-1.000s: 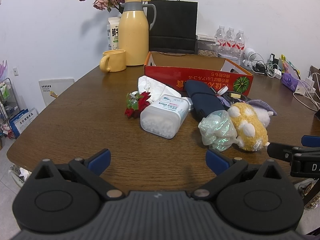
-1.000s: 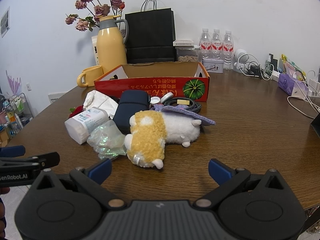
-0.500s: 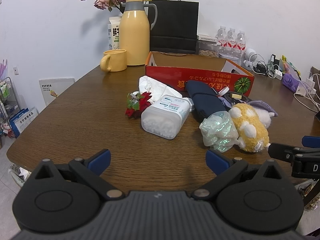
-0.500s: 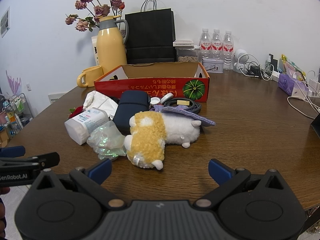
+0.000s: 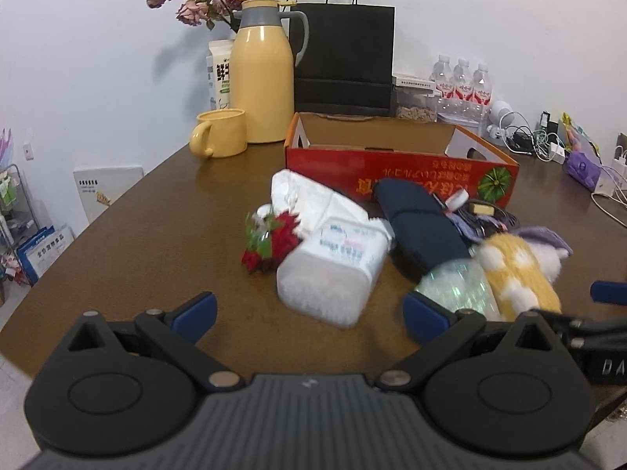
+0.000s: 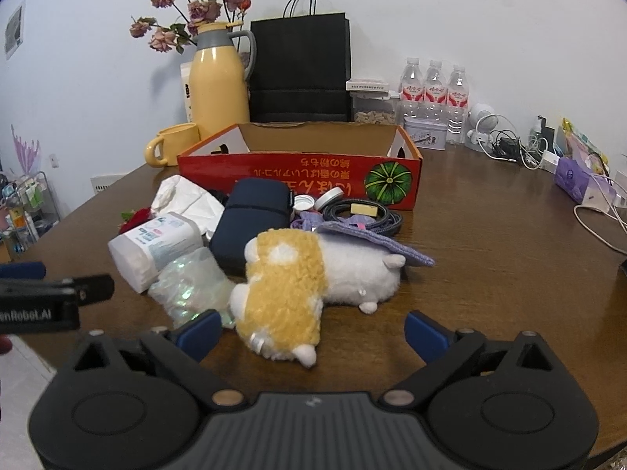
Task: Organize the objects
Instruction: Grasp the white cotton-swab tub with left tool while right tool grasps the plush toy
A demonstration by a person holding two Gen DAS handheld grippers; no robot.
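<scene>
A pile of loose objects lies on the brown table in front of an open red cardboard box (image 5: 395,180) (image 6: 298,174). It holds a white cotton-swab box (image 5: 333,270) (image 6: 153,246), a red flower (image 5: 274,243), white tissue (image 5: 313,203), a navy pouch (image 5: 419,231) (image 6: 250,223), a clear crinkly bag (image 5: 458,290) (image 6: 192,282) and a yellow-and-white plush (image 5: 517,274) (image 6: 305,274). My left gripper (image 5: 309,315) is open and empty, just short of the cotton-swab box. My right gripper (image 6: 311,333) is open and empty, with the plush's near end between its fingertips.
A yellow thermos (image 5: 261,78), a yellow mug (image 5: 219,132), a black paper bag (image 5: 345,58) and water bottles (image 5: 462,86) stand behind the box. Cables and chargers (image 6: 521,149) lie at the far right. A black cable coil and small lids (image 6: 352,211) lie by the box.
Both grippers have moved forward toward the pile. The left one has come close to the cotton-swab box and the right one has reached the plush. Nothing was taken hold of.
</scene>
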